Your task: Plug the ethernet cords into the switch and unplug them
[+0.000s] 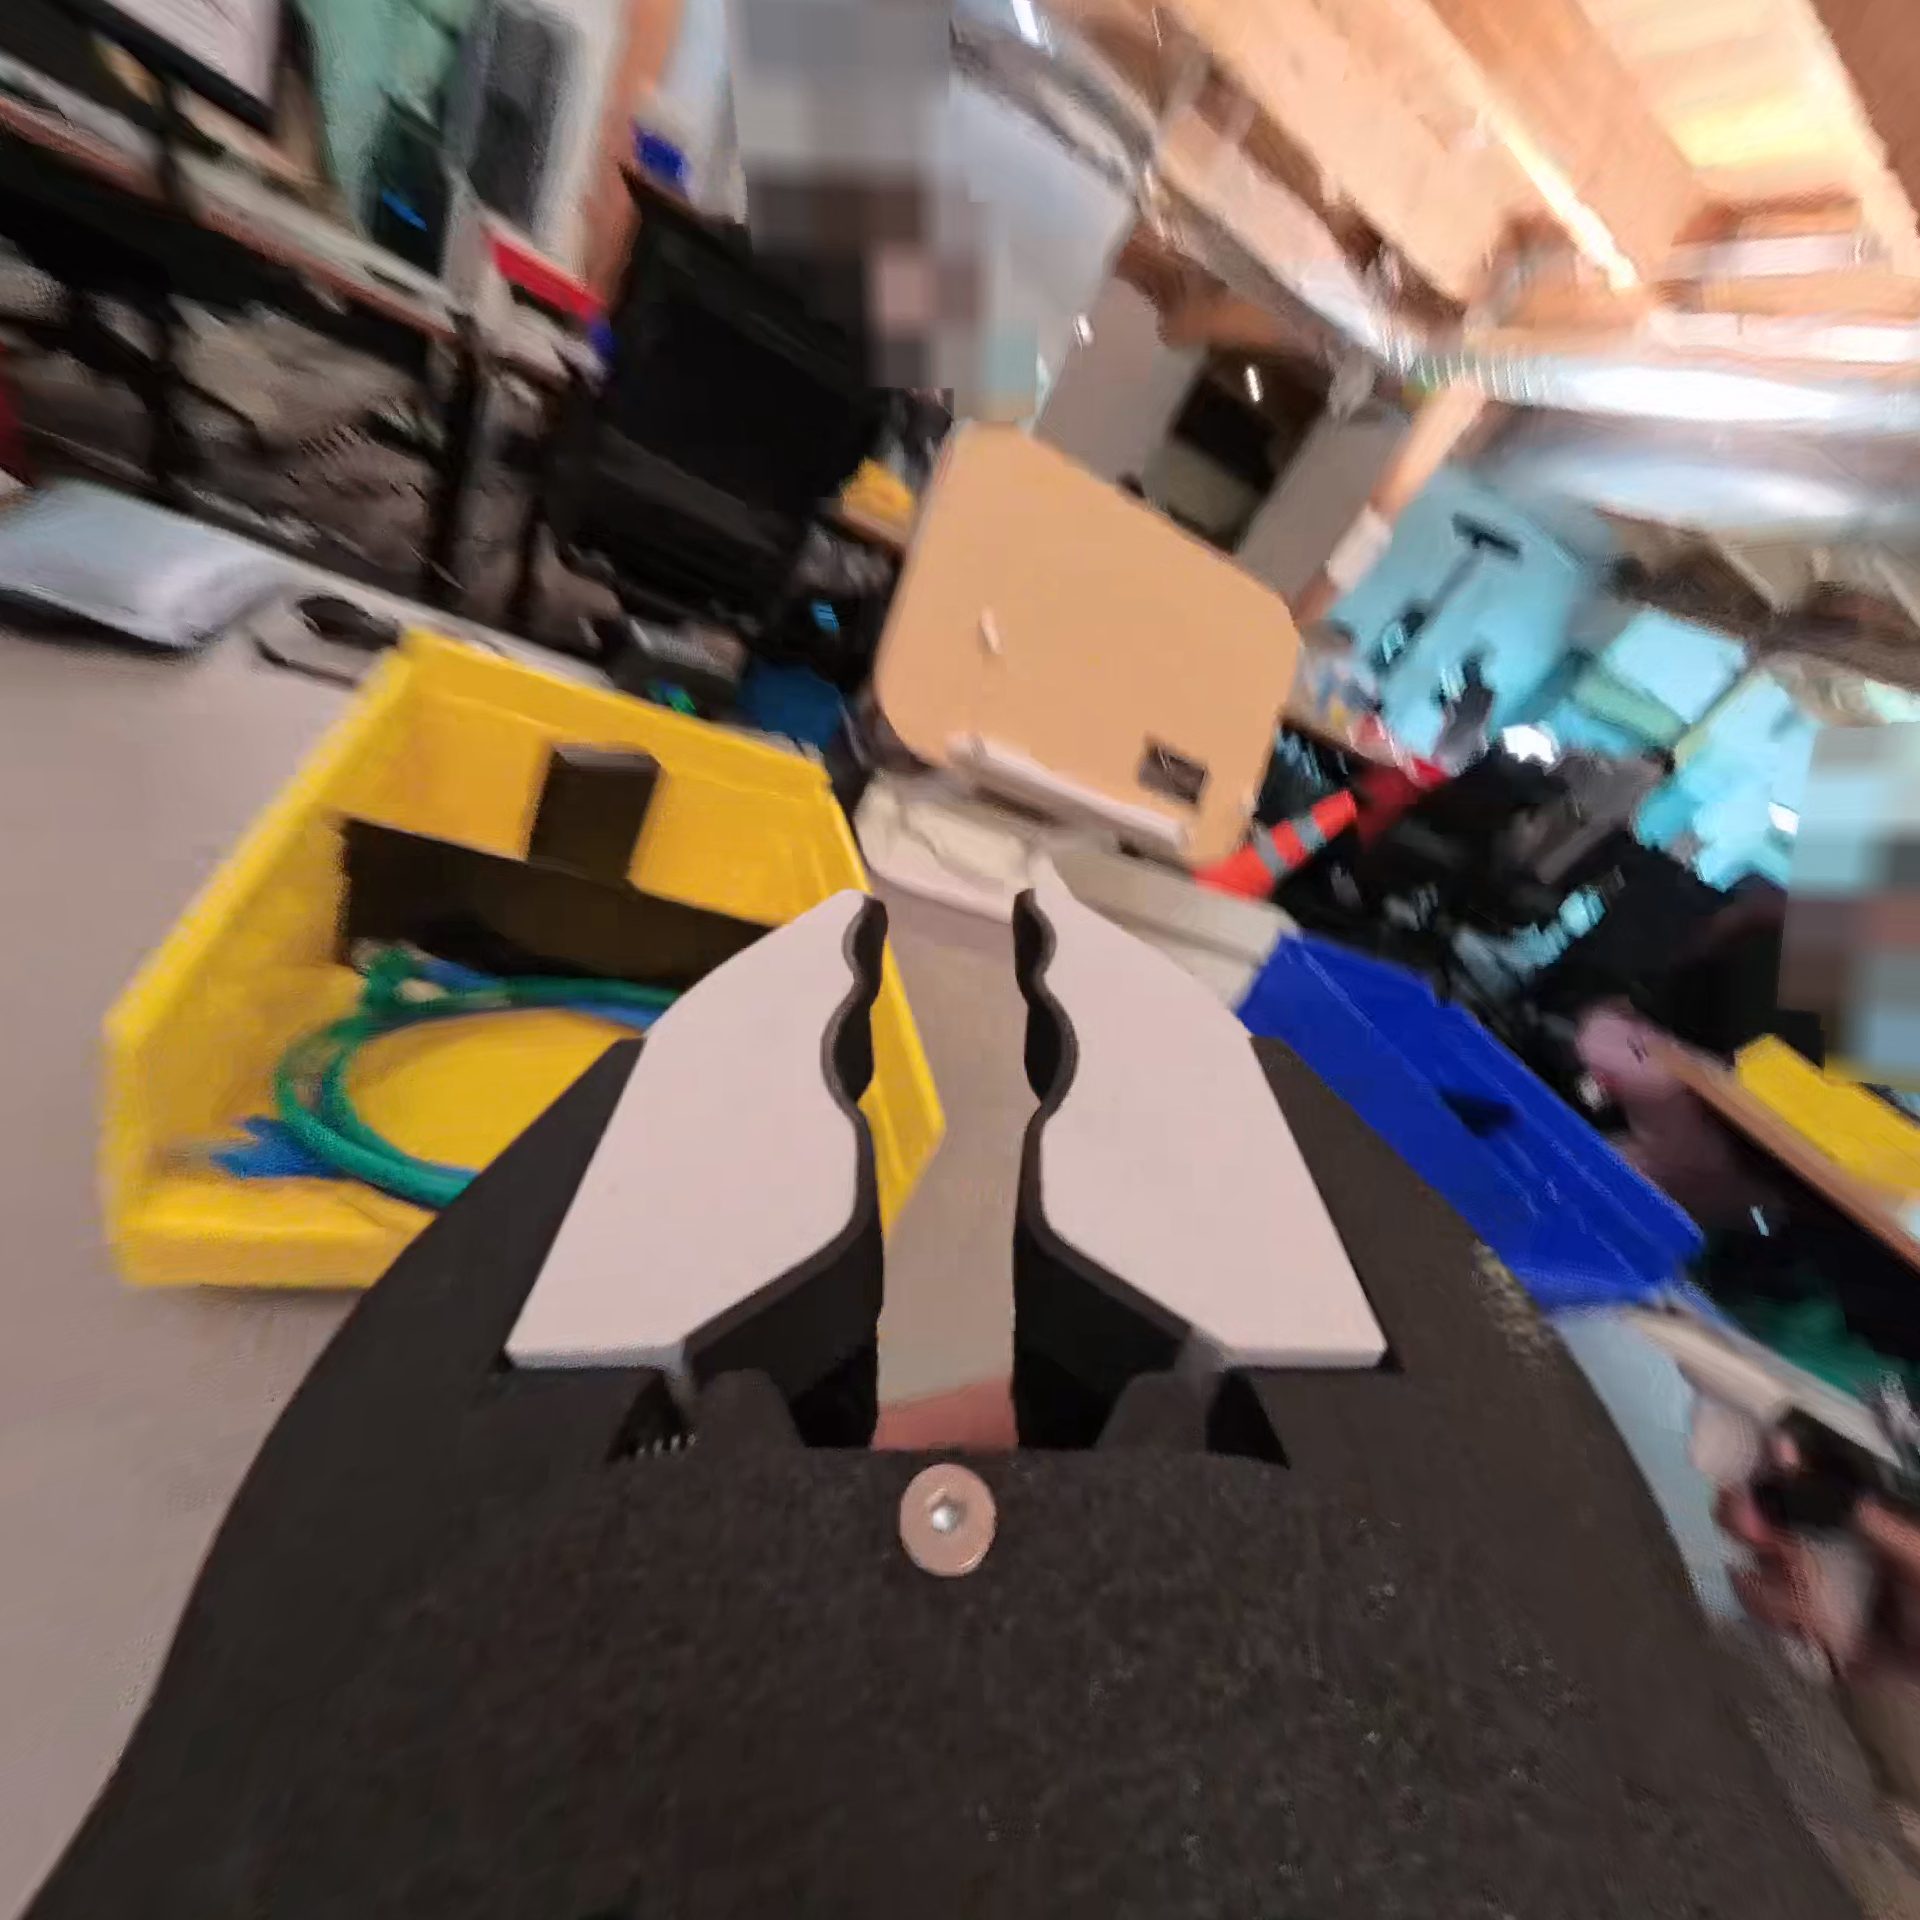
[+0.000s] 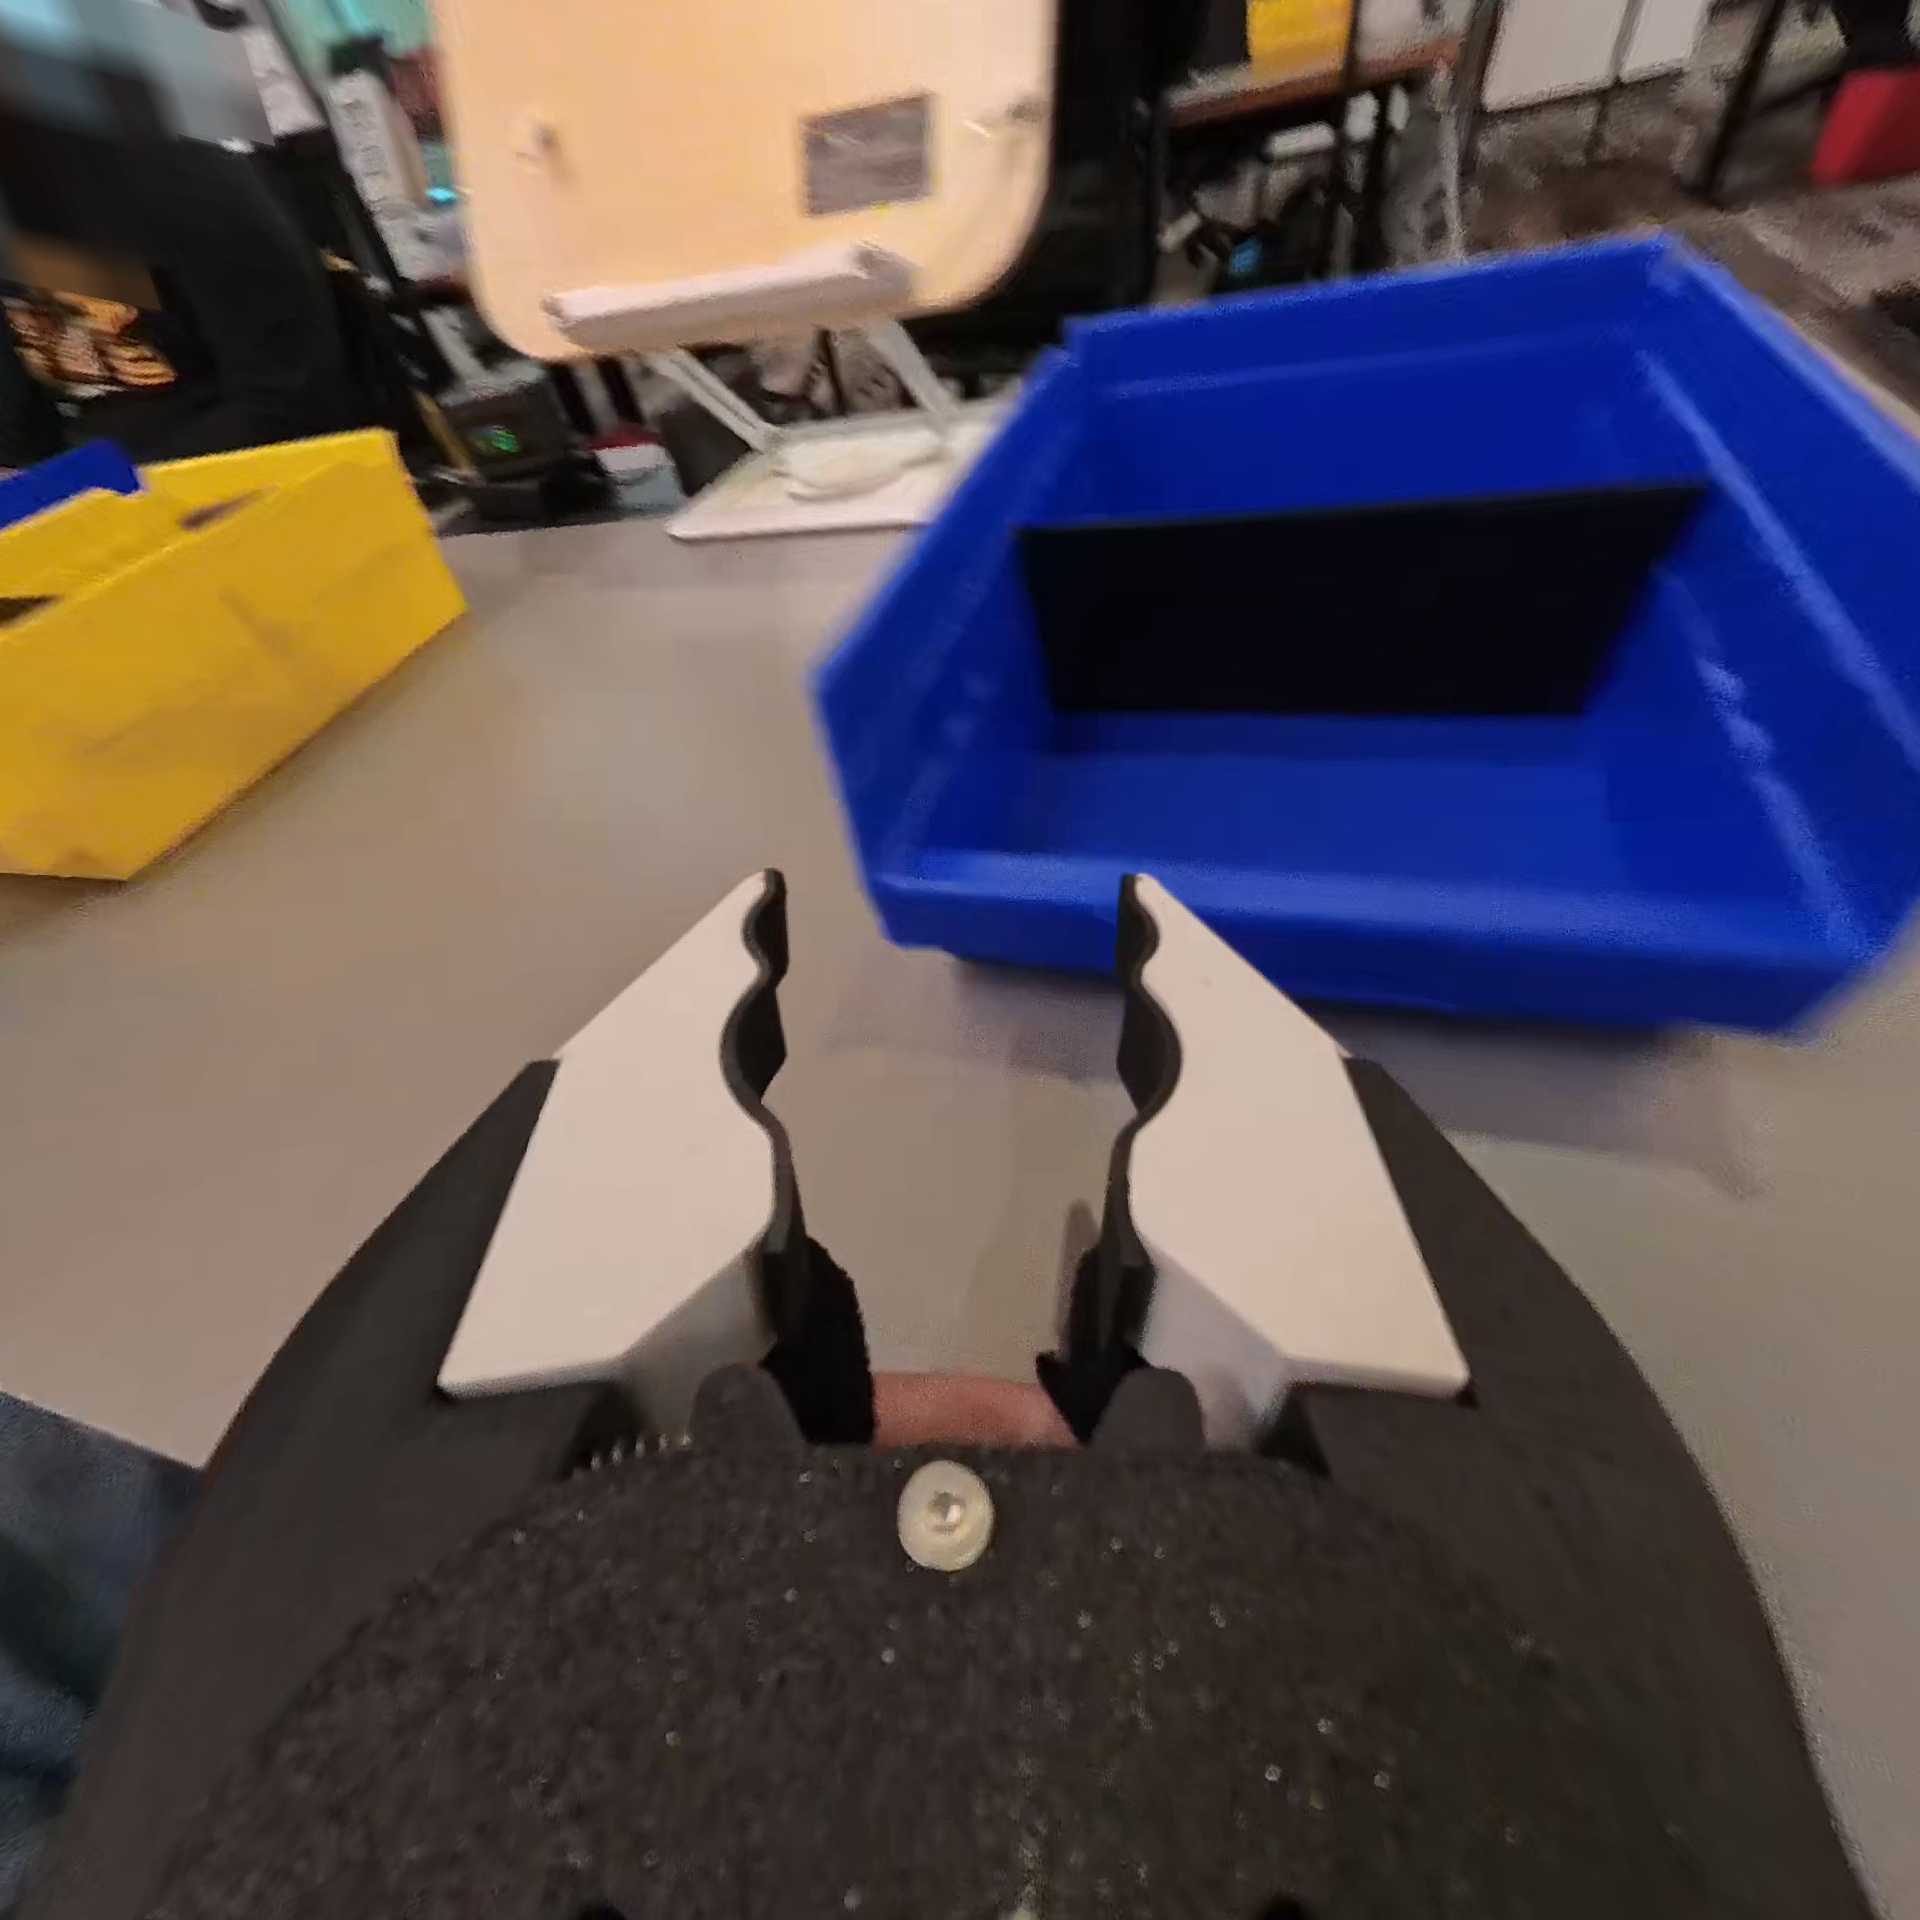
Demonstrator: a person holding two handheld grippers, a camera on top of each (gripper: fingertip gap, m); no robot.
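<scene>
My left tongs [image 1: 948, 914] are tilted and lifted, their fingers parted by a narrow gap with nothing between them. My right tongs [image 2: 951, 894] sit level and low, fingers spread wider, also holding nothing.

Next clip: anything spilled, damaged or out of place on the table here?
Nothing stands out. Green and blue cords lie loosely coiled inside the yellow bin; the blue bin holds only its black divider. Both bins sit upright. Motion blur hides finer detail.
</scene>
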